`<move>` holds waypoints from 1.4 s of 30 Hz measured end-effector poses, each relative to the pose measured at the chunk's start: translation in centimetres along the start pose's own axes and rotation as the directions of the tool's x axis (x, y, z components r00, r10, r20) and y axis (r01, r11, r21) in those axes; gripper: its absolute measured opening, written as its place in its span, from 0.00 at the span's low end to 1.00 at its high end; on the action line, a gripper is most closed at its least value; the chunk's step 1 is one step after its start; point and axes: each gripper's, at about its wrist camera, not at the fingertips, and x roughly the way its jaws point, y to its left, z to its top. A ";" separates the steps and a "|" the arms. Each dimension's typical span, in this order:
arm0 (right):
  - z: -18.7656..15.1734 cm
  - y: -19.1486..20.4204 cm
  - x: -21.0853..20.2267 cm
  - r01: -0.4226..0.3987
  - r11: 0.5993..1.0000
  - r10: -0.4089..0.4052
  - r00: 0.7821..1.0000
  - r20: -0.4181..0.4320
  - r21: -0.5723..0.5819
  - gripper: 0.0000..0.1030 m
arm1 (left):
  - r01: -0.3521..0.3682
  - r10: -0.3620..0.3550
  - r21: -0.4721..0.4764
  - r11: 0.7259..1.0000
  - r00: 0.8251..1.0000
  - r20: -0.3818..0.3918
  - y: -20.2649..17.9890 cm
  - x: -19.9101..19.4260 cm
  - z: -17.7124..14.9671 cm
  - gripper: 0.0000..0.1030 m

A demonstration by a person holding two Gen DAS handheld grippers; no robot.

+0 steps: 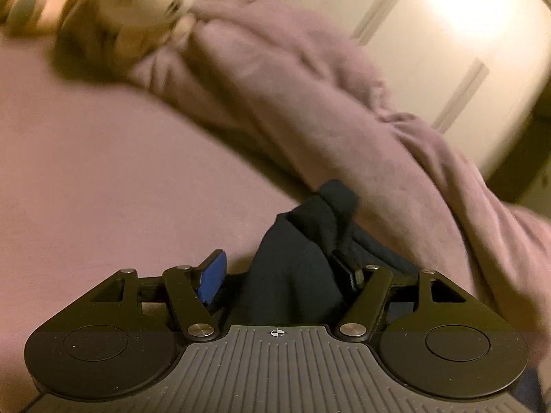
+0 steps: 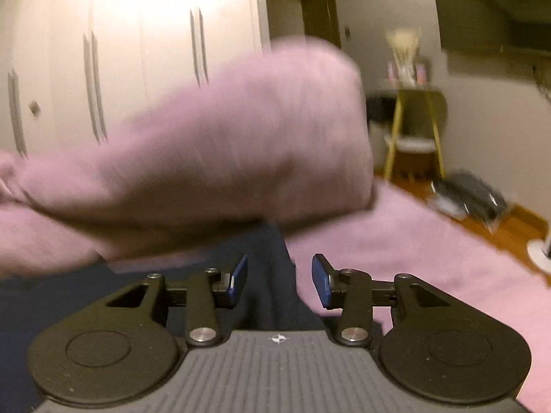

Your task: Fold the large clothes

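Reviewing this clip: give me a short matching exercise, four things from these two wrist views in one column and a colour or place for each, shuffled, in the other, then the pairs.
Things:
1. garment
2. blanket
3. wardrobe
4. stuffed toy

Descriptions:
A. white, with long vertical handles
B. dark navy, lying between the open jaws of both grippers
C. pale and blurred, at the far end of the bed
D. pink, bunched up on the bed behind the dark cloth

Pairs: 1-B, 2-D, 3-A, 4-C
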 end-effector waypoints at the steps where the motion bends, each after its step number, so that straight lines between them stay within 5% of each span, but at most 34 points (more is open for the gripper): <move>1: 0.2 0.0 -1.5 -0.042 0.999 0.041 0.999 0.025 0.013 0.42 | 0.002 -0.004 0.067 0.998 1.000 0.021 -0.8 -1.7 0.0 0.69; 4: -0.6 1.2 -5.6 -0.256 0.962 0.254 0.966 0.040 0.089 0.44 | 0.123 -0.138 0.144 0.982 0.986 0.093 -3.1 -7.1 -1.4 0.79; 6: -2.4 3.4 -5.8 -0.423 0.890 0.439 0.896 -0.069 0.171 0.44 | 0.238 -0.253 0.177 0.955 0.965 0.063 -5.1 -8.7 -3.1 0.81; 8: -4.6 6.1 -5.1 -0.496 0.832 0.541 0.824 -0.168 0.248 0.43 | 0.285 -0.294 0.218 0.933 0.956 0.006 -7.4 -8.7 -5.3 0.81; 9: -5.4 7.3 -5.0 -0.503 0.833 0.545 0.818 -0.183 0.230 0.43 | 0.276 -0.281 0.219 0.936 0.960 -0.009 -8.1 -8.2 -6.3 0.81; 12: -6.7 9.0 -4.1 -0.442 0.890 0.455 0.864 -0.215 0.110 0.33 | 0.207 -0.205 0.173 0.963 0.978 -0.031 -7.9 -6.2 -7.9 0.76; 15: -6.3 5.9 -2.4 -0.372 0.919 0.393 0.890 -0.232 0.132 0.01 | 0.125 -0.134 0.239 0.963 0.991 0.021 -7.2 -5.3 -8.1 0.66; 18: -6.0 2.8 -2.4 -0.345 0.933 0.359 0.909 -0.213 0.101 0.00 | 0.013 -0.041 0.318 0.948 0.996 0.083 -6.2 -5.1 -8.0 0.63; 20: -5.8 1.0 -3.1 -0.299 0.952 0.307 0.937 -0.165 0.071 0.00 | 0.033 -0.059 0.300 0.953 0.995 0.079 -5.1 -5.3 -7.5 0.56; 28: -5.4 -4.0 -5.6 -0.161 0.980 0.176 0.975 -0.139 0.114 0.00 | -0.049 0.021 0.326 0.944 0.996 0.090 -1.2 -7.6 -5.7 0.58; 30: -5.0 -5.6 -6.5 -0.072 0.992 0.089 0.979 -0.182 0.100 0.00 | -0.171 0.142 0.337 0.926 0.984 0.110 0.2 -8.3 -5.4 0.84; 31: -4.7 -6.3 -7.1 -0.035 0.995 0.052 0.978 -0.202 0.088 0.07 | -0.200 0.176 0.318 0.927 0.979 0.103 1.5 -8.8 -5.0 0.86; 32: -4.4 -6.9 -8.2 0.003 0.997 0.015 0.975 -0.224 0.081 0.23 | -0.185 0.169 0.280 0.942 0.982 0.082 2.9 -9.4 -4.6 0.85; 33: -4.2 -7.7 -9.8 0.023 0.997 -0.005 0.972 -0.237 0.073 0.27 | -0.135 0.129 0.221 0.966 0.991 0.042 4.5 -10.5 -4.1 0.85; 36: -4.3 -11.6 -14.5 -0.091 0.981 0.131 0.962 -0.241 0.171 0.46 | -0.066 0.073 0.167 0.984 0.997 -0.039 7.1 -14.0 -4.0 0.85; 38: -5.1 -13.6 -16.3 -0.145 0.955 0.215 0.940 -0.264 0.260 0.69 | 0.054 -0.039 0.116 0.992 0.991 -0.127 8.6 -15.3 -4.5 0.85; 42: -7.5 -16.3 -16.0 -0.144 0.832 0.354 0.881 -0.313 0.536 0.69 | 0.164 -0.160 0.000 0.987 0.963 -0.219 9.6 -16.6 -5.1 0.85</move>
